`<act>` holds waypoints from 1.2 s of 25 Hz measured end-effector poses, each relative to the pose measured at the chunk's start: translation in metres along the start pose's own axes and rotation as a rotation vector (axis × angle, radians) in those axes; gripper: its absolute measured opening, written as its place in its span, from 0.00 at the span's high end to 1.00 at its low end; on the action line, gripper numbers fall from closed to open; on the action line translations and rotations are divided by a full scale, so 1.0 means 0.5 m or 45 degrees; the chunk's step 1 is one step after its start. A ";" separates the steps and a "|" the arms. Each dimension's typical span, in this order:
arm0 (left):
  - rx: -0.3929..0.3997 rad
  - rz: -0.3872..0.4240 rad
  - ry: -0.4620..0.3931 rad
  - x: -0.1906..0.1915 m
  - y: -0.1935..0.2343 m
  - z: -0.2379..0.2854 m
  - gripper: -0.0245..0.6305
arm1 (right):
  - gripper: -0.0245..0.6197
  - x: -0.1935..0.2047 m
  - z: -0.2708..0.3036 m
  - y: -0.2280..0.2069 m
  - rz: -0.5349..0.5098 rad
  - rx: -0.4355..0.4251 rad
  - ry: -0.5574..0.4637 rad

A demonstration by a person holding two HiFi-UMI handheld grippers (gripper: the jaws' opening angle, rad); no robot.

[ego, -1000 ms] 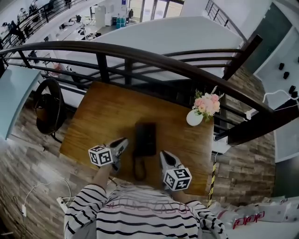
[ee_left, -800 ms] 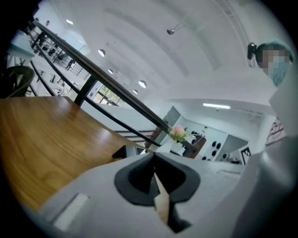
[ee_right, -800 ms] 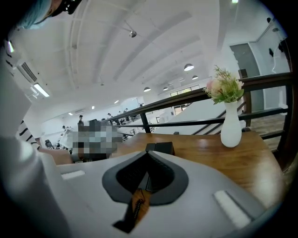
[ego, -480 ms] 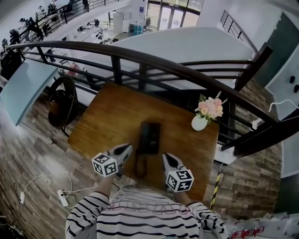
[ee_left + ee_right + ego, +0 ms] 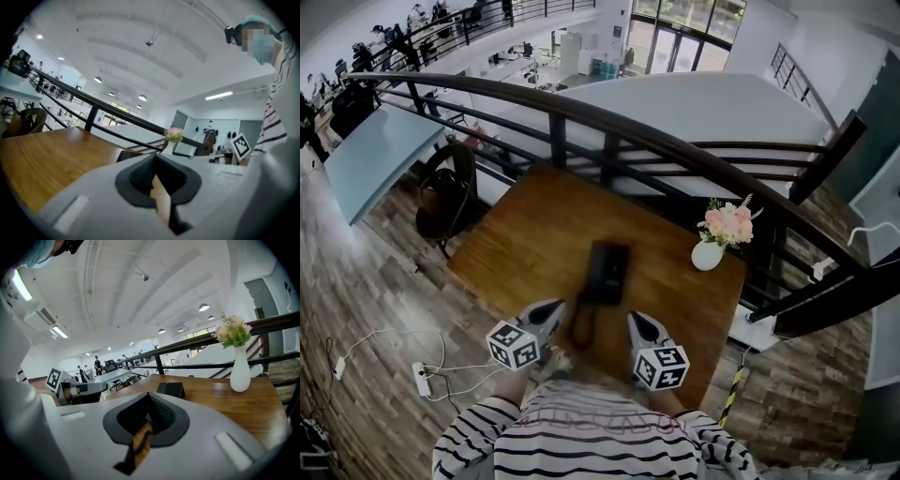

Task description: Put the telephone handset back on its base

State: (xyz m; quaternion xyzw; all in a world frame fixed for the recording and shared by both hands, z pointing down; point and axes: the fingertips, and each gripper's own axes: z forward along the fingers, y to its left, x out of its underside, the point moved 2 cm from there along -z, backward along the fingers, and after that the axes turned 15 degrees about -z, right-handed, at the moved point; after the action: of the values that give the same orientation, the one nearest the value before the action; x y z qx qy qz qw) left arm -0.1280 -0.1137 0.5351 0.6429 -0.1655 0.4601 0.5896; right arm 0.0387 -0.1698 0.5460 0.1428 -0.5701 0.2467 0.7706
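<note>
A black telephone base (image 5: 607, 272) lies in the middle of the wooden table (image 5: 534, 234). A dark, blurred cord or handset (image 5: 581, 325) runs from it toward the near edge; I cannot tell which. My left gripper (image 5: 551, 311) is left of that cord and my right gripper (image 5: 636, 322) is right of it, both low over the near edge. Both jaws are shut with nothing between them. The left gripper view shows the left gripper (image 5: 154, 158) pointing past the base (image 5: 129, 154). Beyond the right gripper (image 5: 149, 395) are the base (image 5: 171, 389) and a coiled cord (image 5: 139, 442).
A white vase of pink flowers (image 5: 712, 246) stands at the table's far right corner. A dark metal railing (image 5: 609, 131) runs behind the table. A black chair (image 5: 445, 192) stands left of it, and a power strip with cables (image 5: 422, 380) lies on the floor.
The head view has swung, so the table and telephone sit further right and lower in frame. Both grippers stay shut on either side of the cord.
</note>
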 end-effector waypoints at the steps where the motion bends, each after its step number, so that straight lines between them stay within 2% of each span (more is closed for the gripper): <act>1: -0.013 0.007 -0.009 0.007 -0.008 -0.007 0.96 | 0.96 0.002 -0.008 0.002 -0.005 -0.007 -0.001; 12: -0.069 0.043 -0.068 0.065 -0.078 -0.069 0.96 | 0.96 0.028 -0.077 0.040 -0.044 -0.057 0.008; 20: -0.130 0.038 -0.105 0.083 -0.080 -0.103 0.96 | 0.96 0.037 -0.087 0.058 -0.057 -0.078 0.026; 30: -0.156 0.026 -0.092 0.122 -0.098 -0.114 0.96 | 0.96 0.063 -0.113 0.062 -0.050 -0.084 0.045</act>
State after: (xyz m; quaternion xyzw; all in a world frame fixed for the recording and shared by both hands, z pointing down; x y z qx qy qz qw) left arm -0.0817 -0.0295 0.5466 0.6201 -0.2210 0.4316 0.6167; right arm 0.0745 -0.1085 0.5564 0.1241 -0.5612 0.2152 0.7895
